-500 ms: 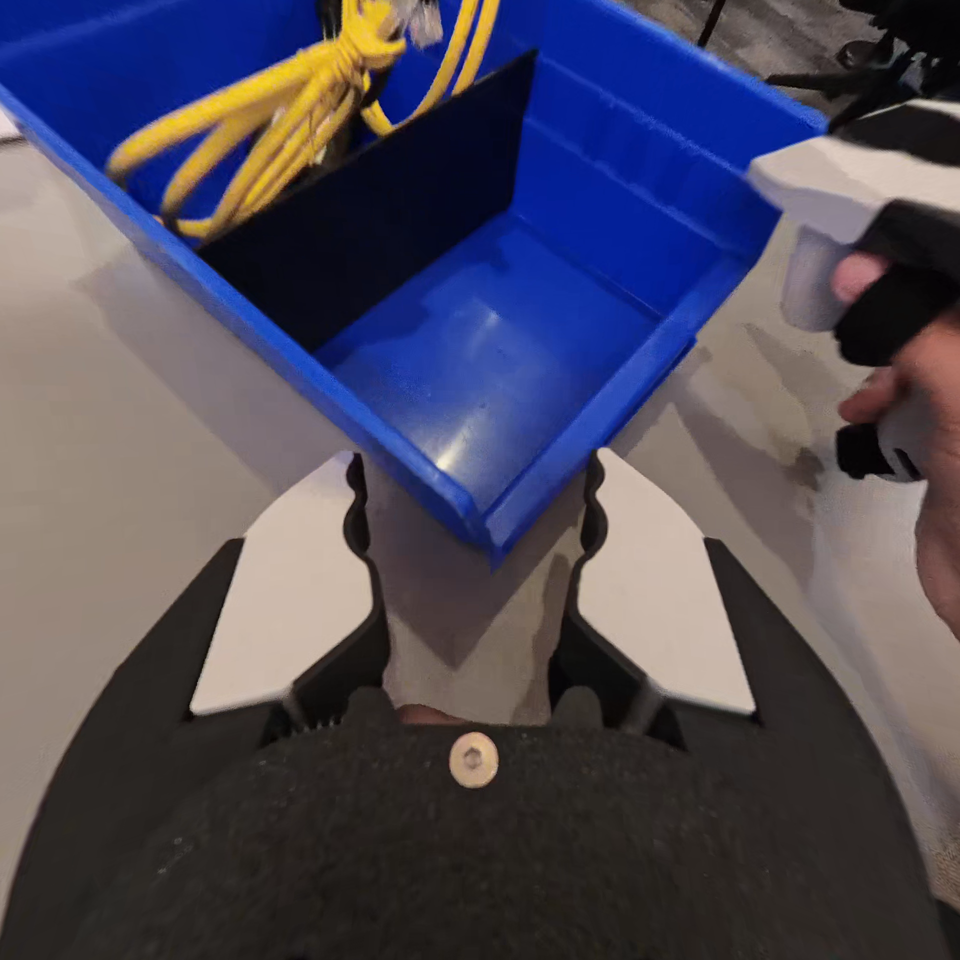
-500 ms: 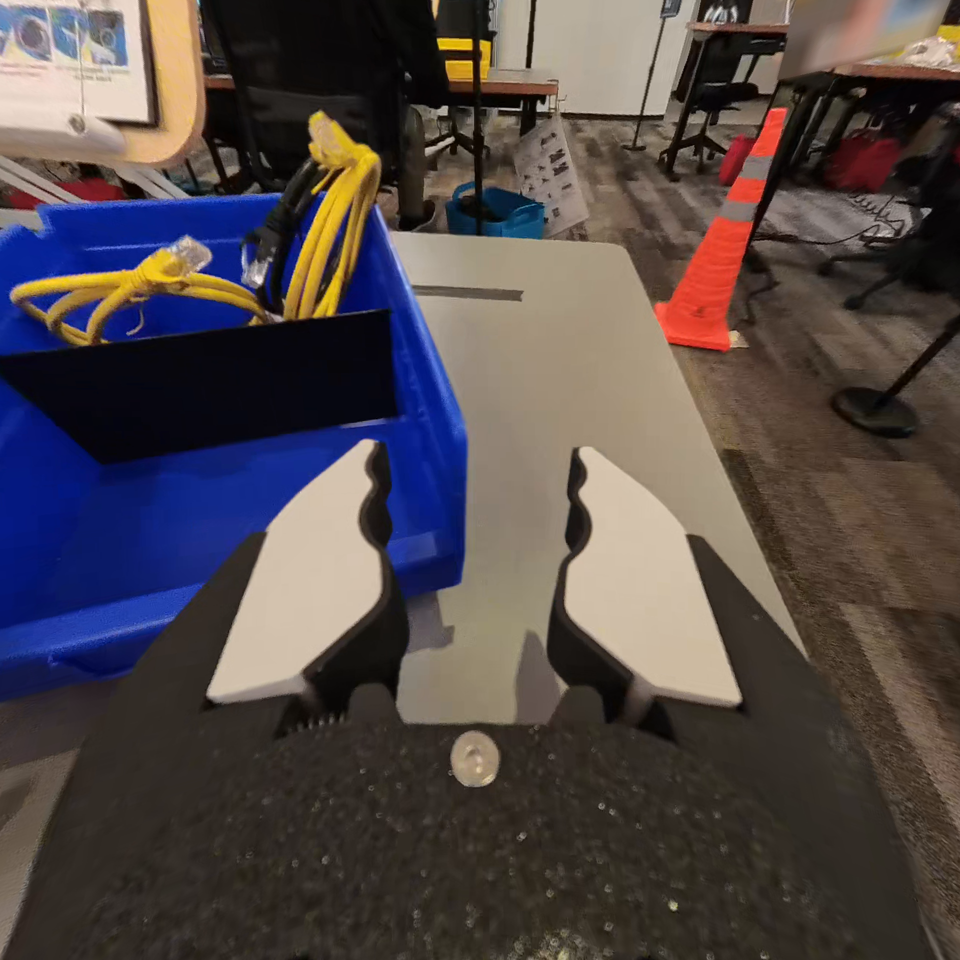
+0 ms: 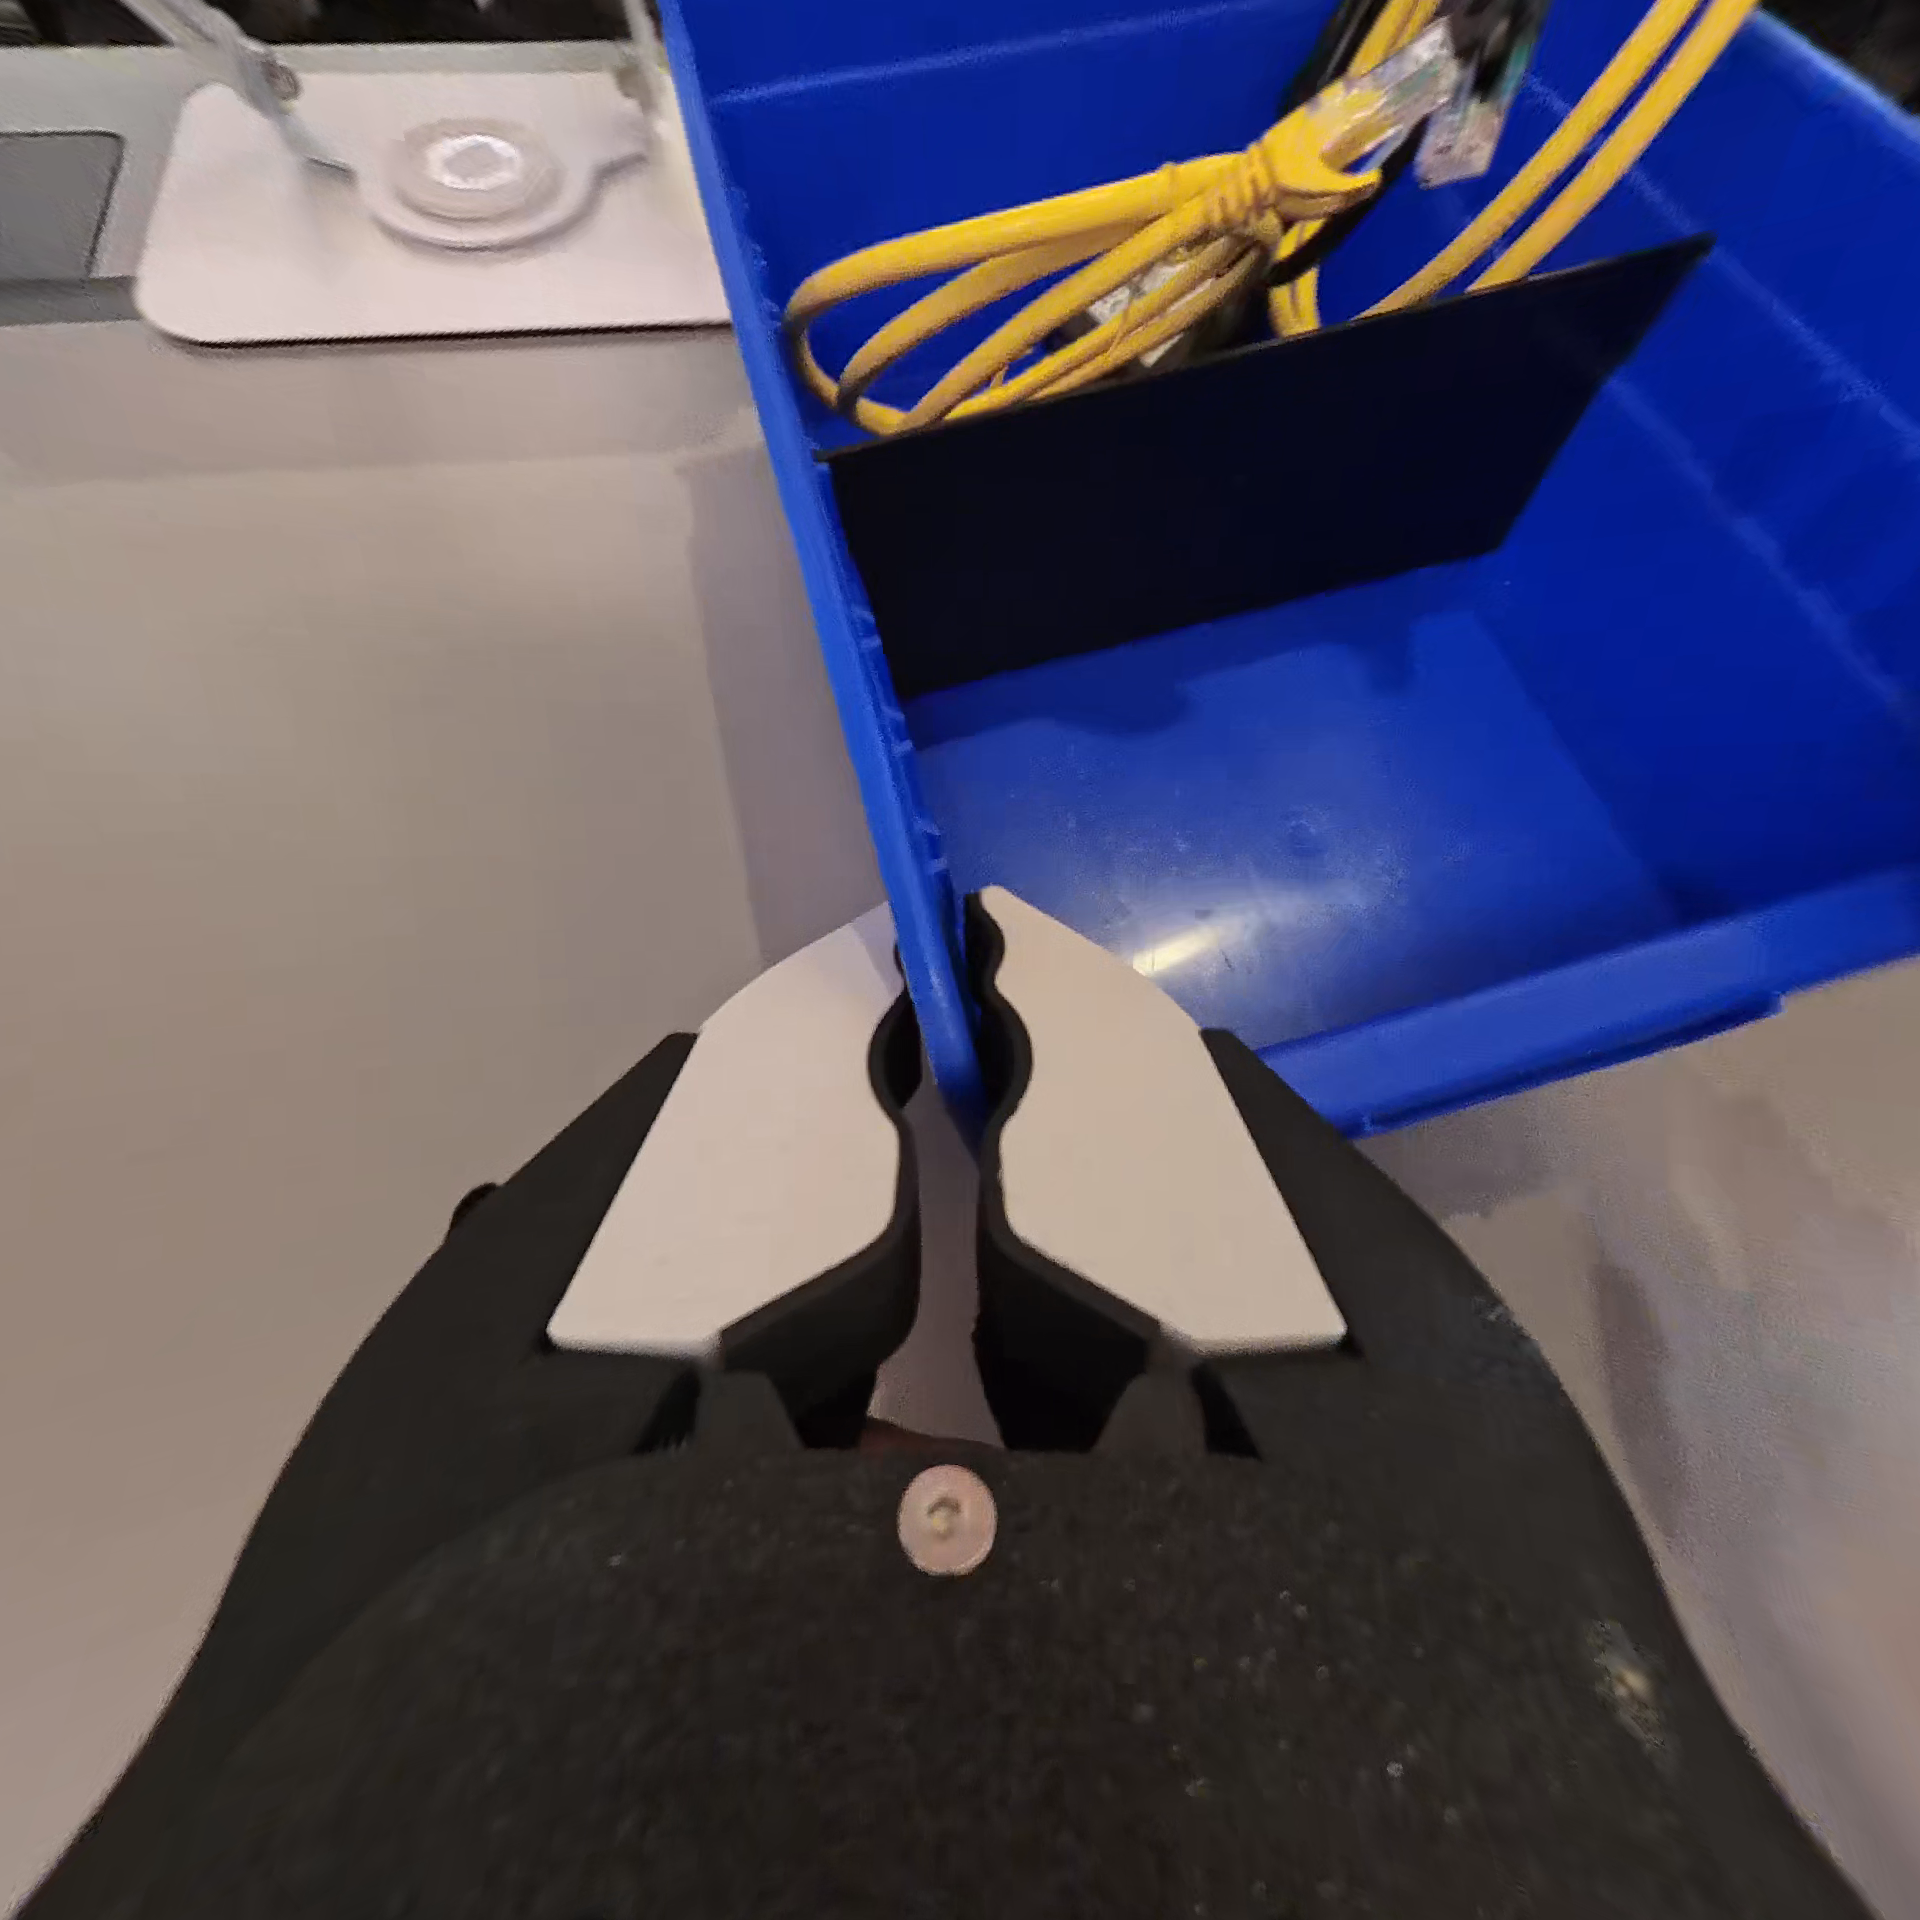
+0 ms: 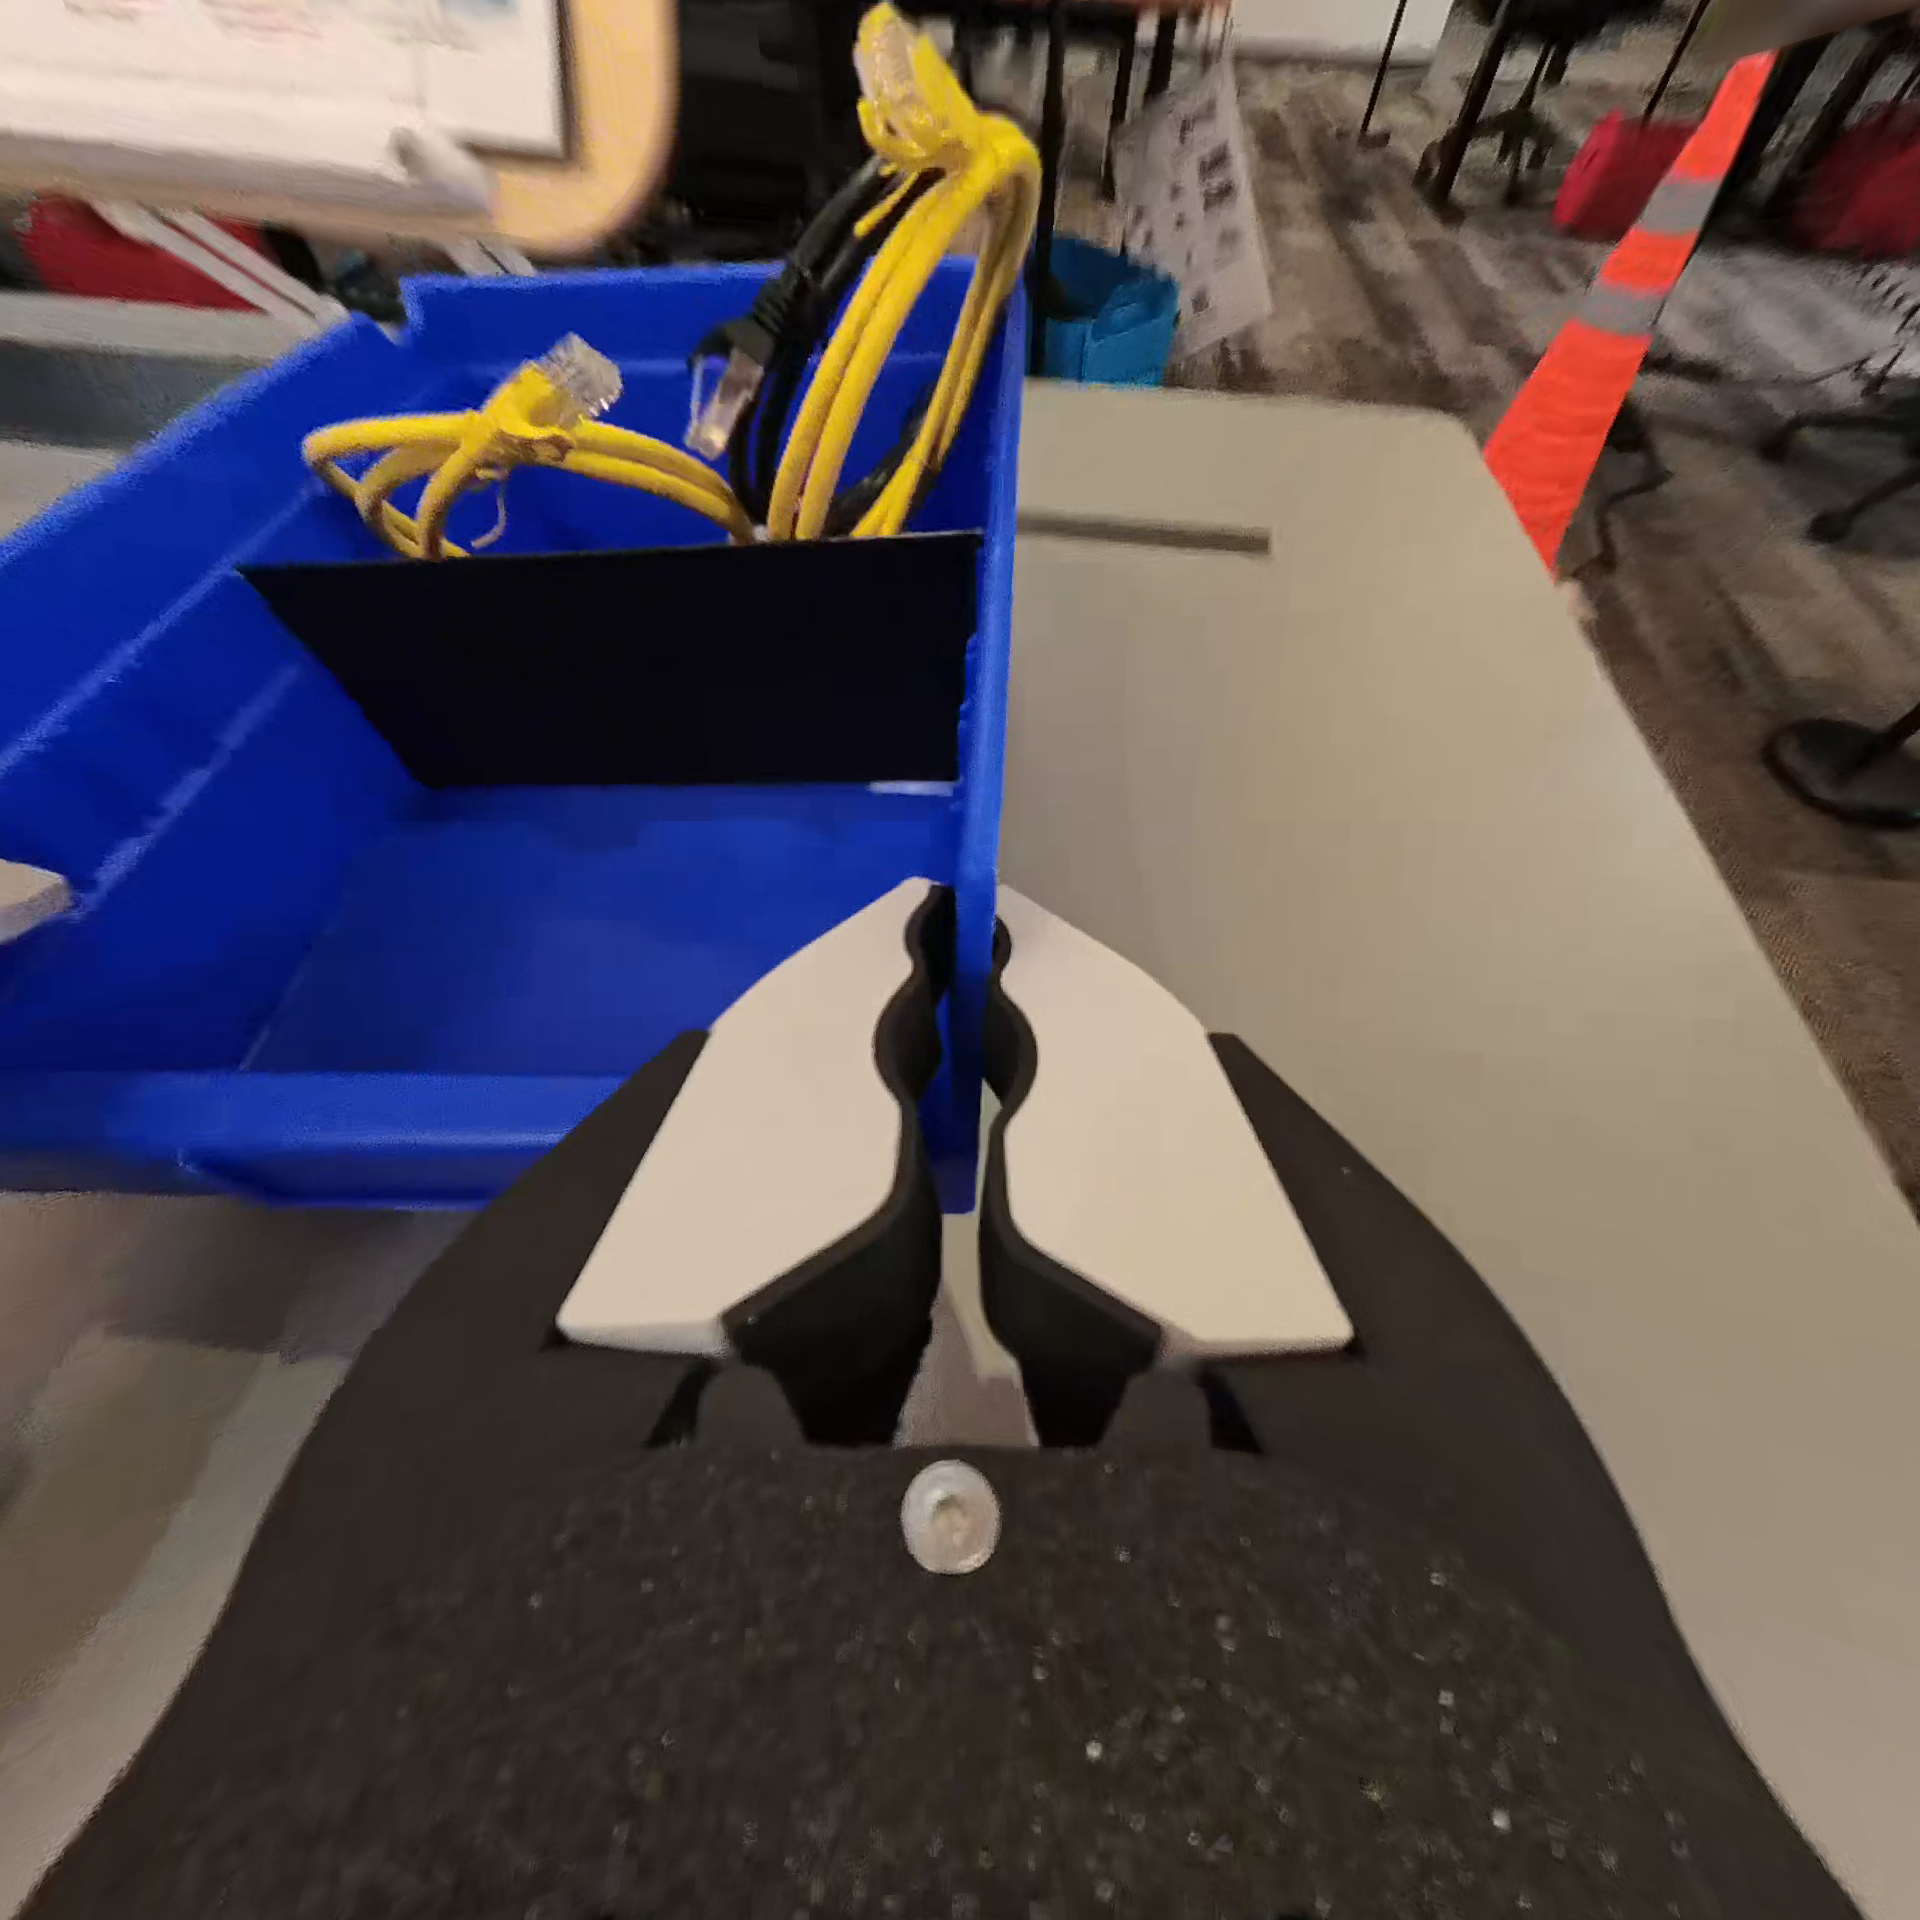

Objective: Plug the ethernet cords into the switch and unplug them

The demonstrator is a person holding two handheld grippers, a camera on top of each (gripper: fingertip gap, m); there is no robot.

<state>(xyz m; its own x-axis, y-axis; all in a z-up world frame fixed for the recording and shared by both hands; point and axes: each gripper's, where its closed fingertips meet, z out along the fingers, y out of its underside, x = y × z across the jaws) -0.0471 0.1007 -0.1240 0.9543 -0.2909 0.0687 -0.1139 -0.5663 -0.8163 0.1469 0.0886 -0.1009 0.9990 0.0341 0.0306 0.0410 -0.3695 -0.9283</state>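
A blue bin stands on a pale table. My left gripper is shut on the bin's left side wall near its front corner. My right gripper is shut on the bin's right side wall near the front. A black divider splits the bin. Behind it lie yellow ethernet cords and a black cord, their clear plugs sticking up. The front compartment holds nothing. The tip of the left gripper shows at the left edge of the right wrist view. No switch shows.
A flat grey stand base lies on the table left of the bin. Beyond the table's right edge are an orange cone, chair bases, a stand foot and a small blue tub on the carpet. Tip to tip, the grippers are about 20 cm apart.
Both grippers were open half a second ago. Each has moved onto a side wall of the bin and shut on it. The bin fills more of the right wrist view.
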